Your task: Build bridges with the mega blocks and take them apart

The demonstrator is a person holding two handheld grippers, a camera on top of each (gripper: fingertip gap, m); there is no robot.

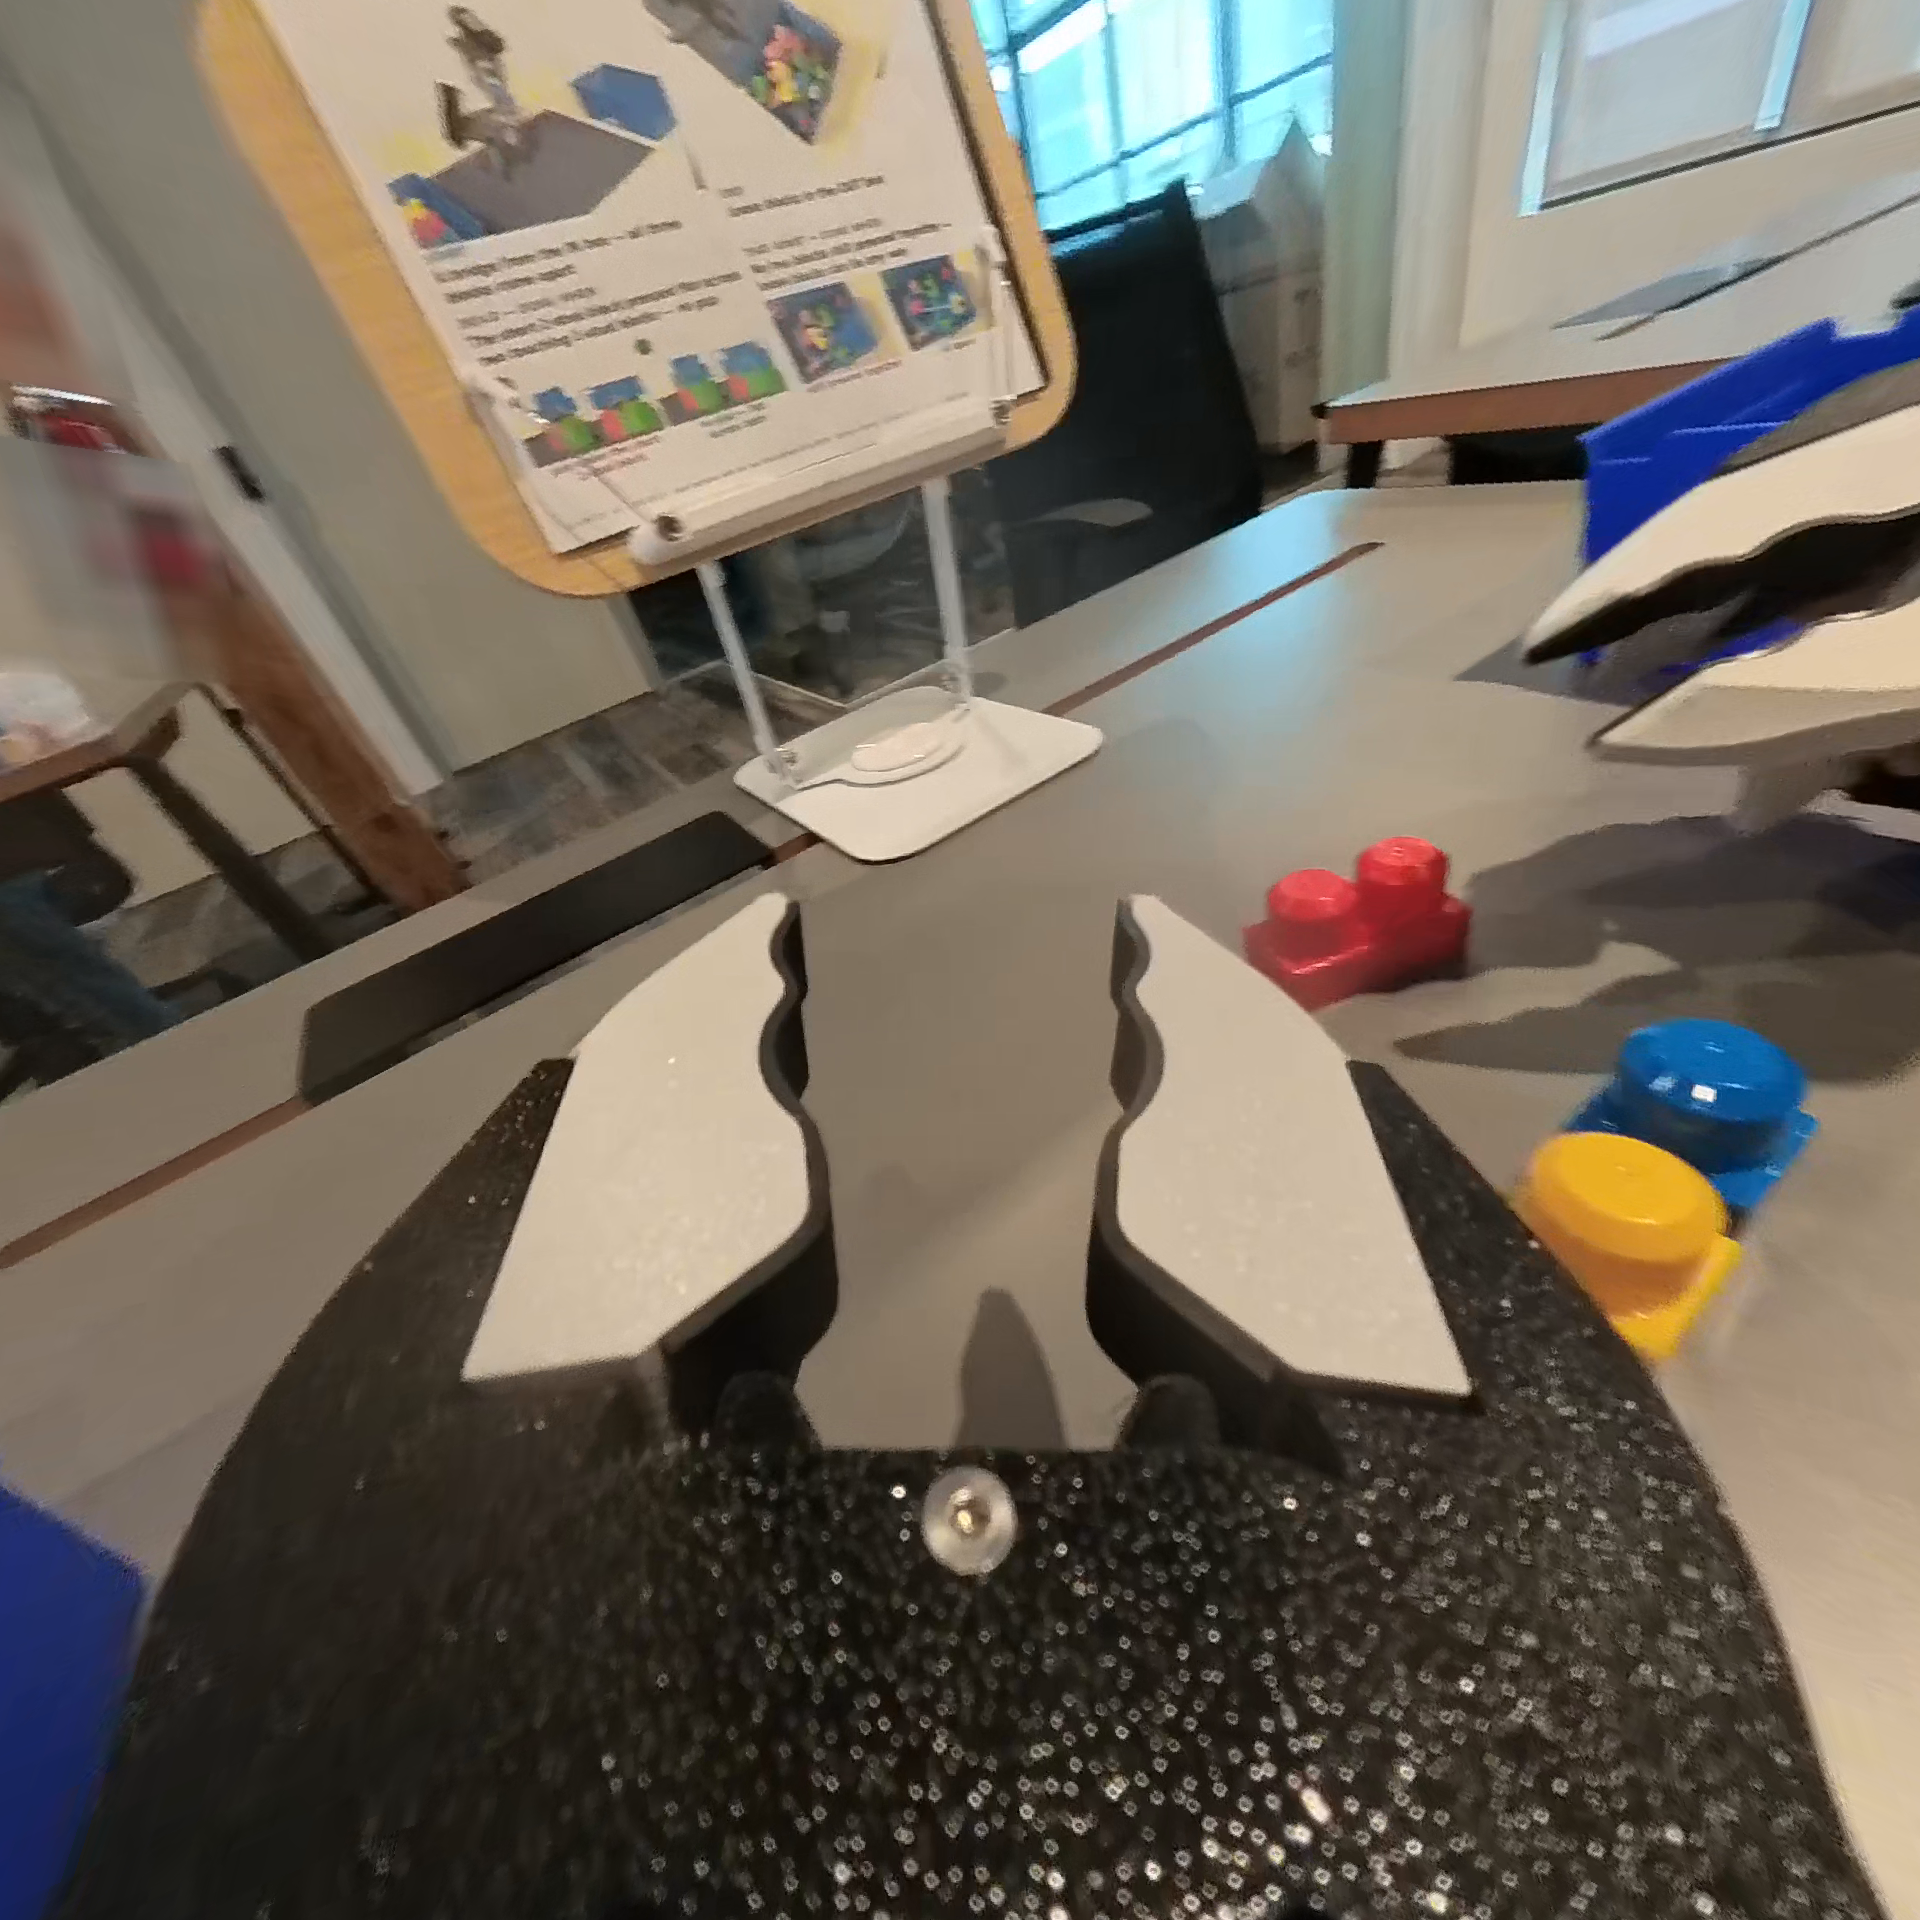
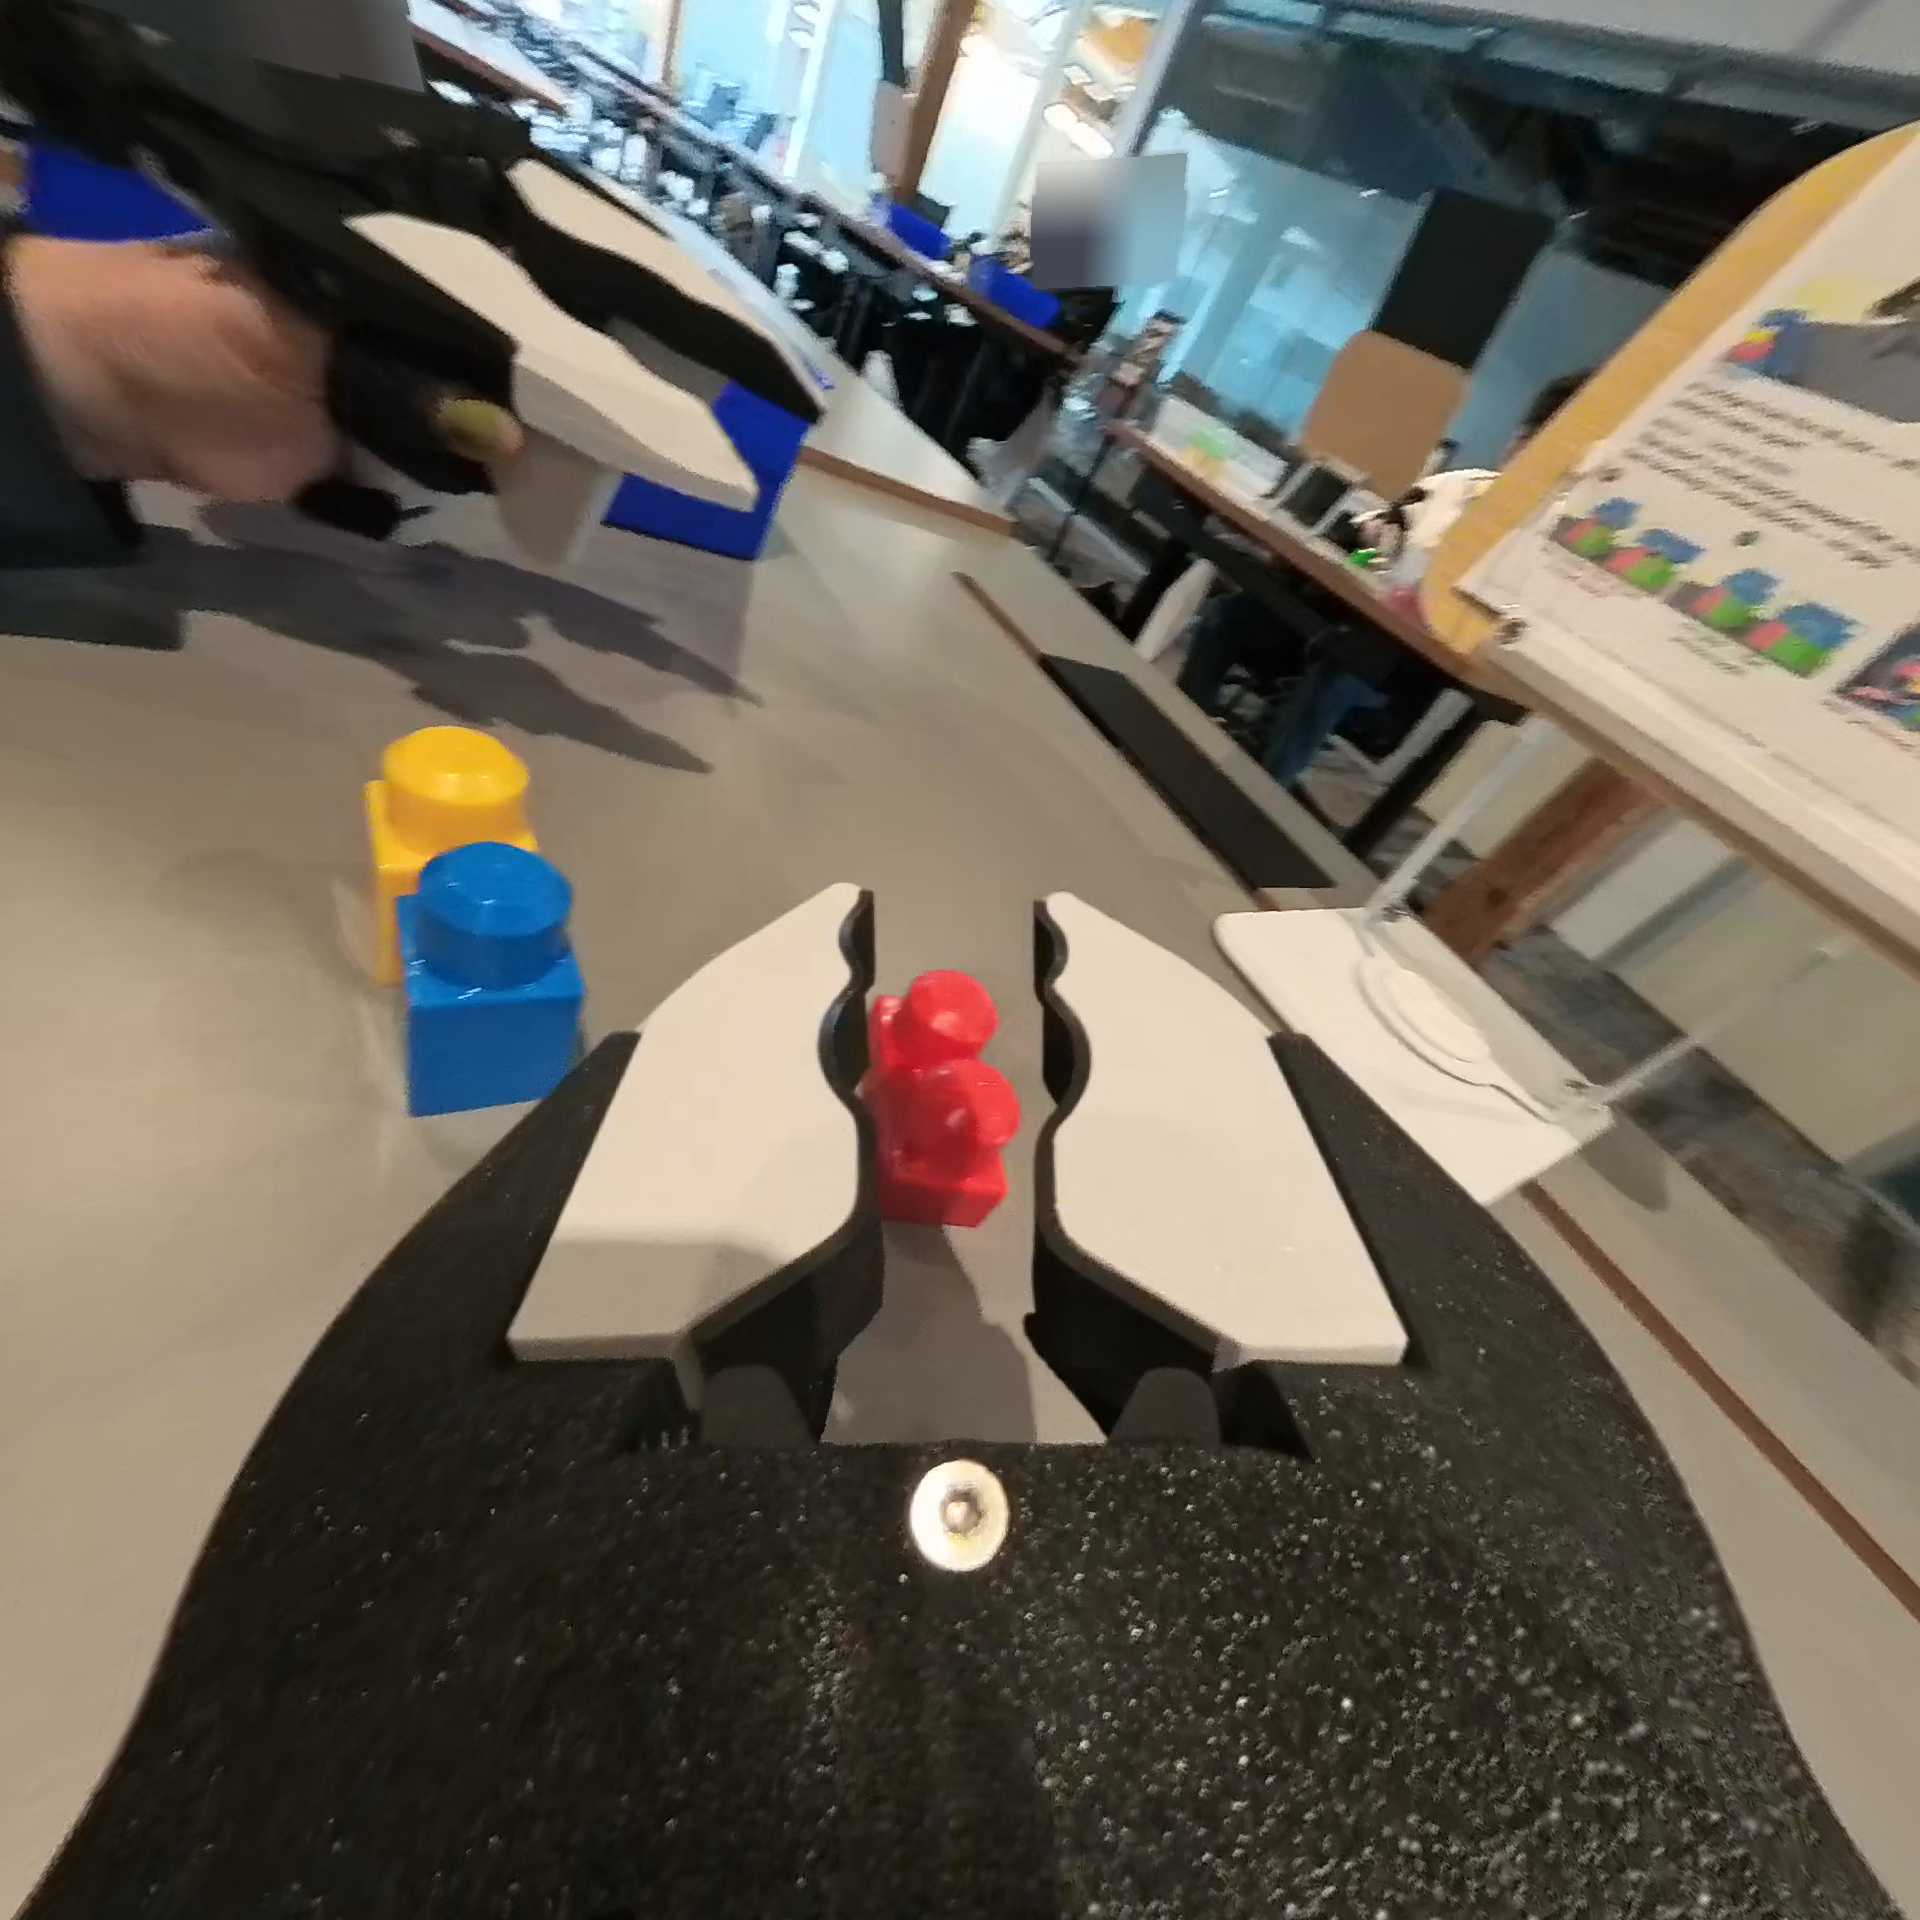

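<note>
We see a grey table (image 1: pixel 1195 665) with a dark seam, and at twelve o'clock a wooden-edged sign board (image 1: pixel 665 260) on a white base (image 1: pixel 925 774). At one o'clock a dark chair (image 1: pixel 1143 416) stands before bright windows (image 1: pixel 1122 94). Long desks (image 2: pixel 1299 540) recede at two o'clock in the right wrist view.

Red (image 2: pixel 940 1101), blue (image 2: pixel 488 987), yellow blocks (image 2: pixel 447 805)
</note>
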